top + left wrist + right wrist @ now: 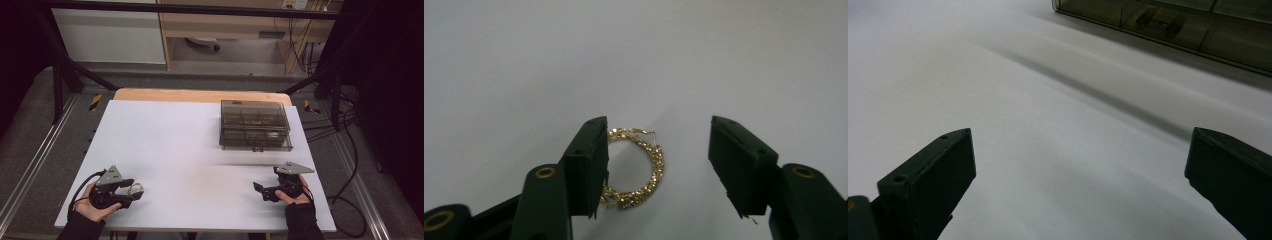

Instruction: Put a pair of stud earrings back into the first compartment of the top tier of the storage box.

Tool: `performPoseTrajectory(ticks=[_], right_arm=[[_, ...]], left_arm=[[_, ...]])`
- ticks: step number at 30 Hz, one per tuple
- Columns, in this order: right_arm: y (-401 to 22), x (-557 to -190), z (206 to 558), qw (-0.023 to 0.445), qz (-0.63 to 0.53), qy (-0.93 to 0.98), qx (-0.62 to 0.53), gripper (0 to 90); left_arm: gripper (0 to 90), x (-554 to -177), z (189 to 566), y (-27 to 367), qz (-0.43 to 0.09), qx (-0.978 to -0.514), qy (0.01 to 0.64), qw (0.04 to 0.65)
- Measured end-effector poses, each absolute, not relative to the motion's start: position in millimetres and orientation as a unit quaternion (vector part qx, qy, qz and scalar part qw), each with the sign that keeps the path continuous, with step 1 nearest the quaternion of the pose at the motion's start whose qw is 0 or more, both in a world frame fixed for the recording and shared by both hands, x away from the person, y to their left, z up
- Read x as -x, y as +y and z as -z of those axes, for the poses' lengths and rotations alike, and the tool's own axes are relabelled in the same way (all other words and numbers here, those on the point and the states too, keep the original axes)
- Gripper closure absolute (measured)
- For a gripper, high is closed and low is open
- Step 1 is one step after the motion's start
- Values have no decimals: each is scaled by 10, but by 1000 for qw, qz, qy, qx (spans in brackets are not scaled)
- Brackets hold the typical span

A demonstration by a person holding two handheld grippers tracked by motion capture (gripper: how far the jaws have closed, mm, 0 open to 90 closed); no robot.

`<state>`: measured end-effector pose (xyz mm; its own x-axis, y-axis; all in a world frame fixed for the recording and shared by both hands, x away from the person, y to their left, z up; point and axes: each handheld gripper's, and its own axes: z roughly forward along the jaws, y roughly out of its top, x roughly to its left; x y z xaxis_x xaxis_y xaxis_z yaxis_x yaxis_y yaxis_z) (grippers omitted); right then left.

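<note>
— Left gripper view: what sits between the jaws?
— The left gripper (656, 160) stands spread around a gold hoop earring (636, 169) lying on the white table (524, 60); one jaw is against the hoop, the other apart from it.
— And the other?
— The right gripper (1080, 170) gapes wide over bare table, well short of the smoky compartment box (1198, 30) at the far right.

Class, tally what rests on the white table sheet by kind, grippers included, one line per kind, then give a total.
Gold hoop earring: 1
Clear compartment box: 1
Hand-held grippers: 2, the left gripper and the right gripper
Total: 4
</note>
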<state>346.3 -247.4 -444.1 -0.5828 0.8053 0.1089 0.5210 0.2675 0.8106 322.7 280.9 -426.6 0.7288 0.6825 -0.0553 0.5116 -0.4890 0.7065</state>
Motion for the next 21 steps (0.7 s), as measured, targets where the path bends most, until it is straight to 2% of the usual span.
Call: performPoseTrajectory(ticks=[9,21], right_arm=[[-2473,-3467,4447,164,-428,781,-424,6],[-2471,-3466,4446,162,-426,782,-424,6]], left_arm=[[548,-3221,4283,2790,-102,-860,355,352],[660,-3251,4342,2782,-97,-862,366,337]])
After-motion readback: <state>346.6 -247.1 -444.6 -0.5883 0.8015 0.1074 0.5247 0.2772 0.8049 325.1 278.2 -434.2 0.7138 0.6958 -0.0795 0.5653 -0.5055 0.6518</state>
